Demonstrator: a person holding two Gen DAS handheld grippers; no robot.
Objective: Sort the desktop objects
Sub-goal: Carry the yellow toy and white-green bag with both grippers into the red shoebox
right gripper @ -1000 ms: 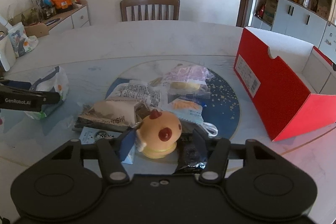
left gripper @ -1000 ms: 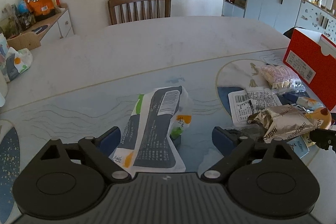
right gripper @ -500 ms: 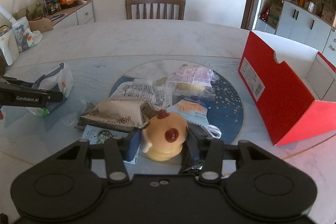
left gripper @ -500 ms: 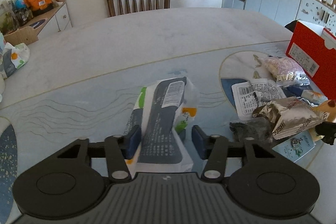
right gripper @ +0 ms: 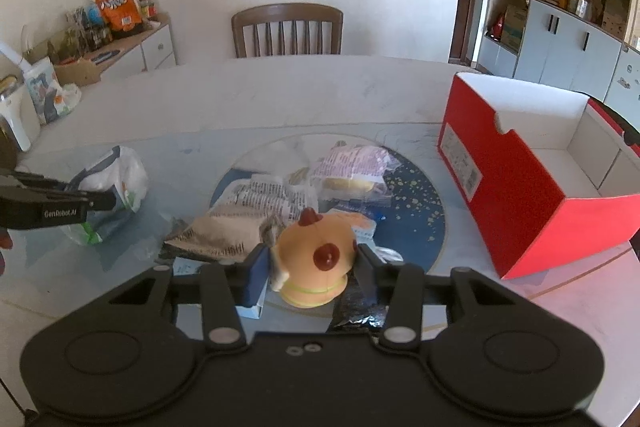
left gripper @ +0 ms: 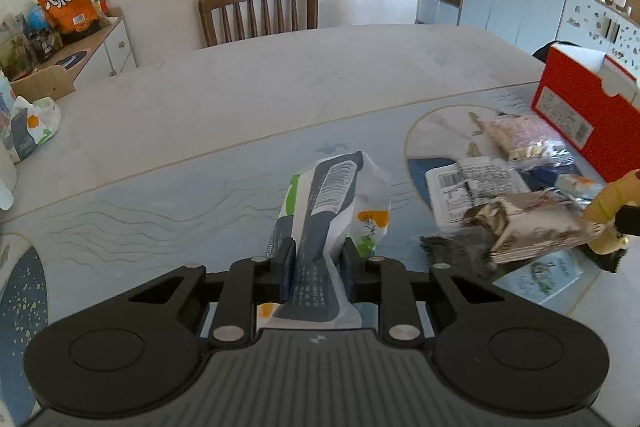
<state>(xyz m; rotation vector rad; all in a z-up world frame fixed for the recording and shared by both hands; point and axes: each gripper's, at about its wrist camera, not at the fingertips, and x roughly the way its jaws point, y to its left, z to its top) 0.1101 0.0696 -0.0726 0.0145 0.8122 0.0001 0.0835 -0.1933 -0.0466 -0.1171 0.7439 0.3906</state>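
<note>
Your left gripper (left gripper: 316, 269) has its fingers clamped on the white snack bag (left gripper: 332, 211), which sticks out ahead between them. Your right gripper (right gripper: 310, 267) has just closed its fingers onto the yellow toy (right gripper: 316, 261); the red box (right gripper: 532, 179) sits well to their right.

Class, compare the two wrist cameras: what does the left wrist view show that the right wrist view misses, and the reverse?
Only the left wrist view shows the left tongs squeezing the white, grey and green plastic packet from the front.

Only the right wrist view shows the open inside of the red cardboard box, and the right tongs clamping the yellow round toy.

Both show the brown wooden chair.
</note>
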